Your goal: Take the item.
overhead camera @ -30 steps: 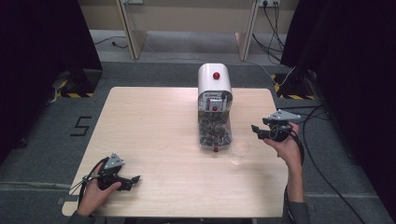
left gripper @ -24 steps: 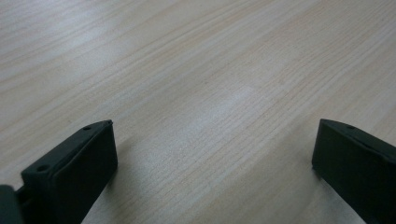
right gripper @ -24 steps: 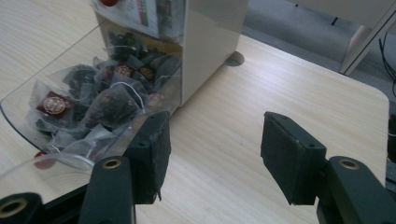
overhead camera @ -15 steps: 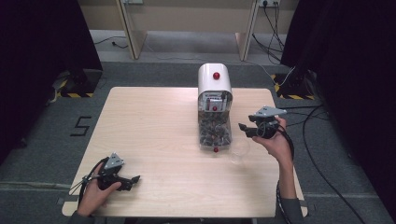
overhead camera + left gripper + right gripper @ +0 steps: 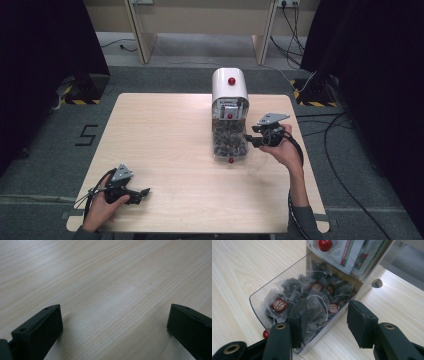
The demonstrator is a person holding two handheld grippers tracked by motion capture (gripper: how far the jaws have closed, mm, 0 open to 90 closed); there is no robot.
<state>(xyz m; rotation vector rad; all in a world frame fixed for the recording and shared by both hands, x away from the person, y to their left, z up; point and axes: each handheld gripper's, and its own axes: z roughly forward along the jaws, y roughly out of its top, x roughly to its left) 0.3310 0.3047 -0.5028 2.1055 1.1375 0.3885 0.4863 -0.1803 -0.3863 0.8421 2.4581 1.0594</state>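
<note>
White round-topped dispenser box (image 5: pixel 229 92) with a red knob sits at the far middle of the pale wood-grain surface (image 5: pixel 170 150). Its clear plastic drawer (image 5: pixel 272 290) is pulled out toward me, packed with translucent mesh pyramid tea bags (image 5: pixel 312 300) of dark leaf, red round tags on white strings. A small red knob (image 5: pixel 265 334) sits on the drawer front.

My right claw (image 5: pixel 324 322) is over the drawer's near corner. The jaws have just been closing and are now part-open, one over the bags, one outside the clear wall, gripping nothing.

My left claw (image 5: pixel 140 195) rests at the near-left corner of the surface, well apart from the box. Its jaws are wide open with bare wood between the matte black pads (image 5: pixel 42 332).
</note>
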